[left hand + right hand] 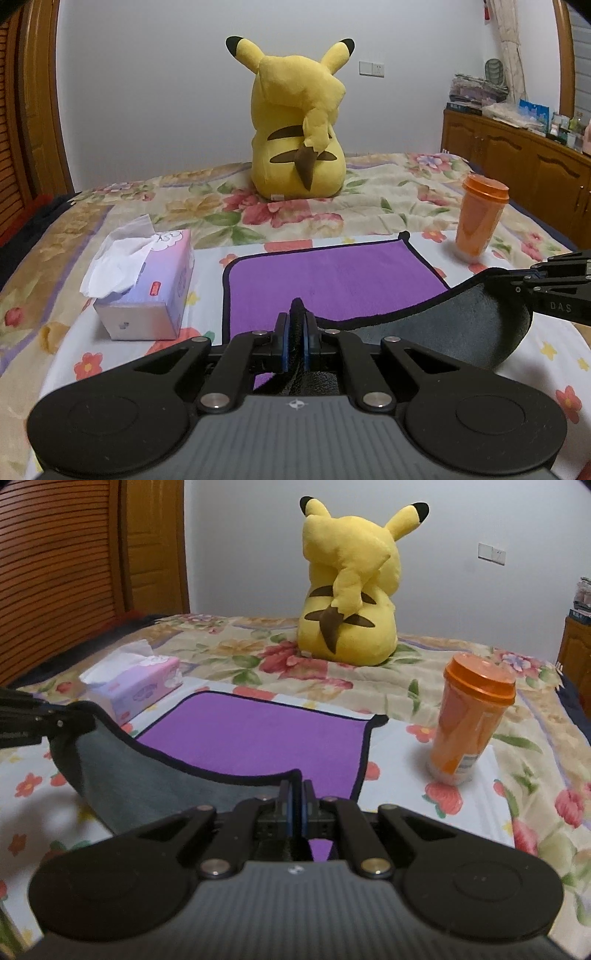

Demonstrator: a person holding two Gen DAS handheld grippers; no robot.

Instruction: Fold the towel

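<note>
A purple towel [332, 280] with a black hem and a grey underside lies on the flowered bed; it also shows in the right wrist view [258, 738]. My left gripper [296, 325] is shut on the towel's near left corner and holds it raised. My right gripper [295, 801] is shut on the near right corner. The near edge sags between the two grippers, with the grey underside [461, 325] turned up. The right gripper also shows at the right edge of the left wrist view [532, 284], and the left gripper at the left edge of the right wrist view [66, 716].
A tissue box [147, 288] stands left of the towel. An orange lidded cup [478, 218] stands to the right. A yellow plush toy [295, 125] sits behind it. A wooden cabinet [517, 158] runs along the right; a wooden headboard [55, 572] is on the left.
</note>
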